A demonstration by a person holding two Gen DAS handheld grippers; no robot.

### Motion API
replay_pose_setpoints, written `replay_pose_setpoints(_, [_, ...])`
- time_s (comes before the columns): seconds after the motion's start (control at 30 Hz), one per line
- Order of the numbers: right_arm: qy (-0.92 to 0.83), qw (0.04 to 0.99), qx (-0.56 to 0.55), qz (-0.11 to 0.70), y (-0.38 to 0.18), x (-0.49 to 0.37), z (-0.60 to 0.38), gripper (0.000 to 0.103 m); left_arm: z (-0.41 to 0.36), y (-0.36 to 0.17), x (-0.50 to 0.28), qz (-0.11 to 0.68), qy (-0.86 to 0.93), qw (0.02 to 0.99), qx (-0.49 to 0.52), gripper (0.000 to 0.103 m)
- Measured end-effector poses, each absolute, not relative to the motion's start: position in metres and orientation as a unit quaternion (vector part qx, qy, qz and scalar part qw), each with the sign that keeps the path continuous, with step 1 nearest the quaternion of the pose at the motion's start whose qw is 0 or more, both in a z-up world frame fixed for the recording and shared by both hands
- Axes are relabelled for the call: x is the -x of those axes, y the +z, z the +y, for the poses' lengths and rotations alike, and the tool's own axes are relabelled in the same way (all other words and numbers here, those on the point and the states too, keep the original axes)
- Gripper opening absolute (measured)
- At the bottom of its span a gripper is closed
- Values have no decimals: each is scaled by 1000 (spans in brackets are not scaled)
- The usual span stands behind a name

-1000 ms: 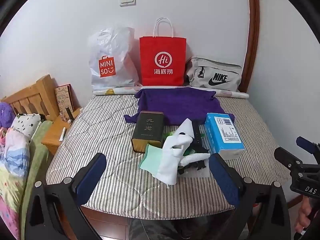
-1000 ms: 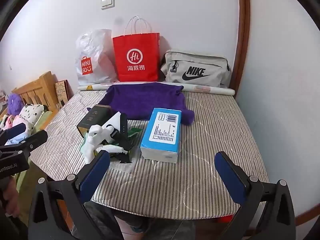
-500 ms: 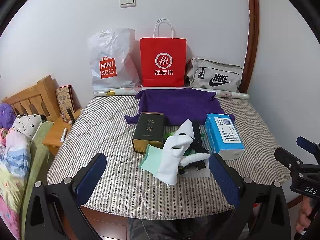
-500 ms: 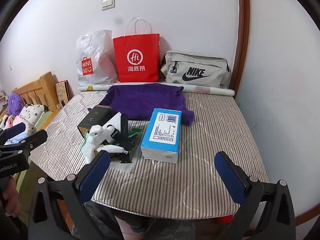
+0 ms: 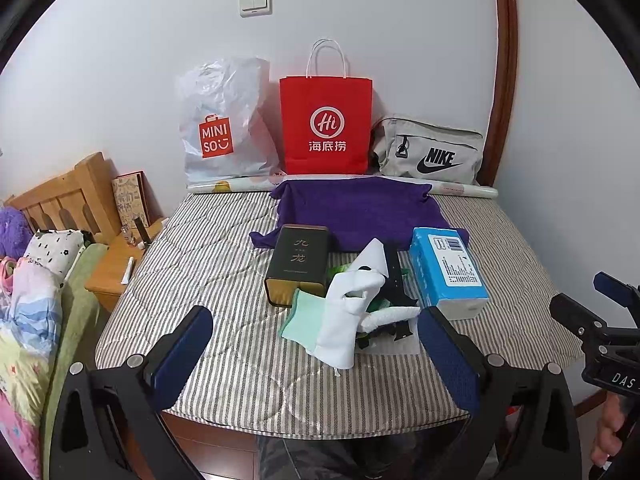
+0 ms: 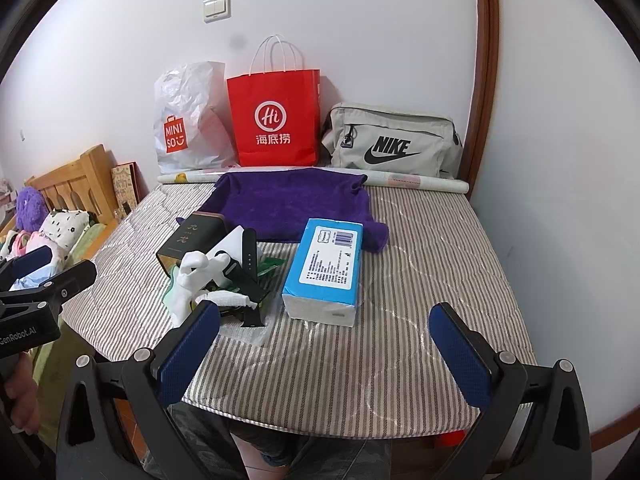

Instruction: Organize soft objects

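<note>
Nothing shifted, left gripper (image 5: pixel 316 354) and right gripper (image 6: pixel 326 346) both spread wide and empty, red paper bag (image 5: pixel 326 124) contents hidden

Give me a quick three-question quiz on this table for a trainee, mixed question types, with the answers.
1. True or false: the left tongs grip the white cloth.
2. Which bag stands between the other two? A Miniso bag B red paper bag C Nike pouch
3. Fill in: the blue tissue pack rests partly on the ___ towel.

Key: 1 false, both tongs open and empty; 2 B; 3 purple.
</note>
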State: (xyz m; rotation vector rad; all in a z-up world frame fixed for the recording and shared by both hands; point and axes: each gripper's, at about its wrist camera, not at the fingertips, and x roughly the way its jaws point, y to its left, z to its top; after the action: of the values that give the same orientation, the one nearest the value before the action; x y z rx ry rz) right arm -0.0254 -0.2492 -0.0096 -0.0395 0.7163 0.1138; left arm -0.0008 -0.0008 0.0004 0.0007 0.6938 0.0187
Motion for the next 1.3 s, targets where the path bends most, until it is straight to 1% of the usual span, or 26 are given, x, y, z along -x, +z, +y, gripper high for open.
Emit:
replay_pose_setpoints(0.17, [57,935,21,350,-9,26,-249,103,-1,2,1,338,8,941,0,103])
replay_pose_setpoints(0.27, [58,934,20,351,-9,27,-249,103,1,13,3,337,7,941,0,103])
replay_pose_setpoints(0.63, [58,935,21,349,-10,26,-248,103,0,13,3,336,7,942,0,103])
replay_pose_setpoints(0.77, [59,935,21,349,-10,27,-249,103,1,24,5,335,4,942,1,103])
replay_pose_setpoints(1.3, [61,935,22,348,-13,27,-248,103,2,25,11,334,4,943,-2,103])
